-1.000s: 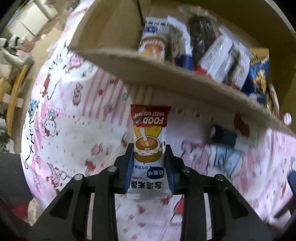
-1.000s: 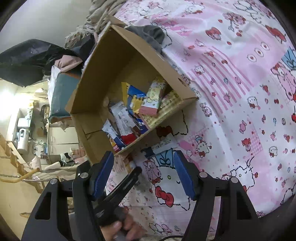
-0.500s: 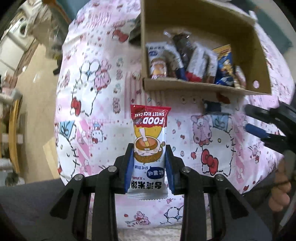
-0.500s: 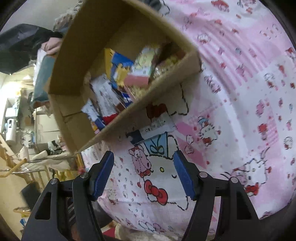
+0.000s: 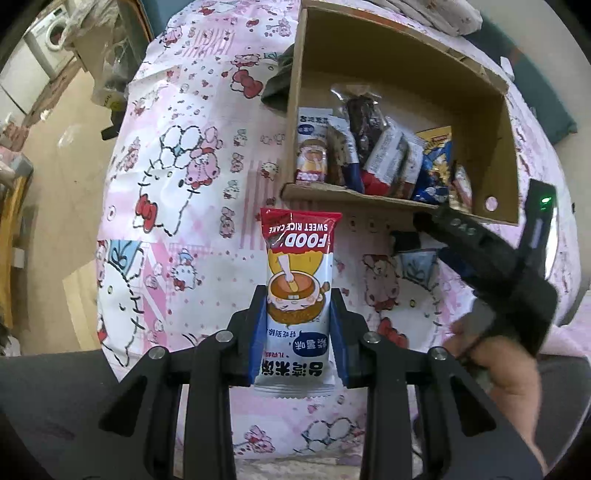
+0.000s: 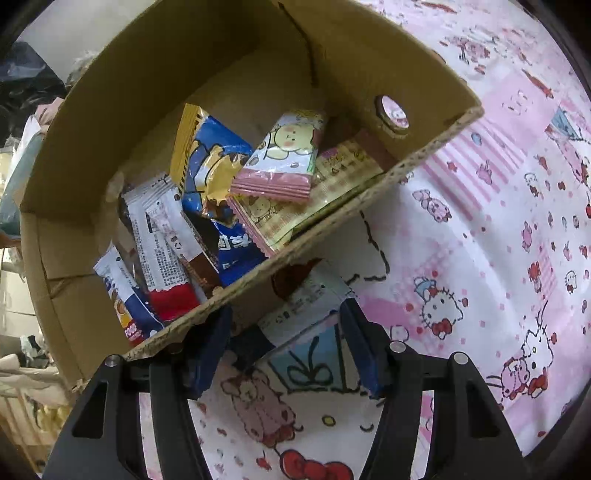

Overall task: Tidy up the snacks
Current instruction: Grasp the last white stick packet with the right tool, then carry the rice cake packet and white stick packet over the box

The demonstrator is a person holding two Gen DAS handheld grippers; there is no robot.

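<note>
My left gripper (image 5: 298,314) is shut on a sweet rice cake packet (image 5: 298,291), red-topped and white, held above the pink cartoon cloth short of the cardboard box (image 5: 402,51). The box holds several snack packets (image 5: 369,147) standing in a row. My right gripper (image 6: 286,332) is open, its blue pads on either side of a white and dark blue snack packet (image 6: 303,310) that lies on the cloth against the box's front wall (image 6: 332,221). The right gripper also shows in the left wrist view (image 5: 461,236), low beside the box.
The pink cartoon cloth (image 5: 177,206) covers the whole surface; its edge drops to the floor (image 5: 48,177) on the left. A dark cloth (image 5: 277,81) lies behind the box's left wall. A washing machine (image 5: 51,33) stands far left.
The left gripper has pulled back and up from the box with the rice cake packet in it. The right gripper has moved in close to the packet by the box's front wall.
</note>
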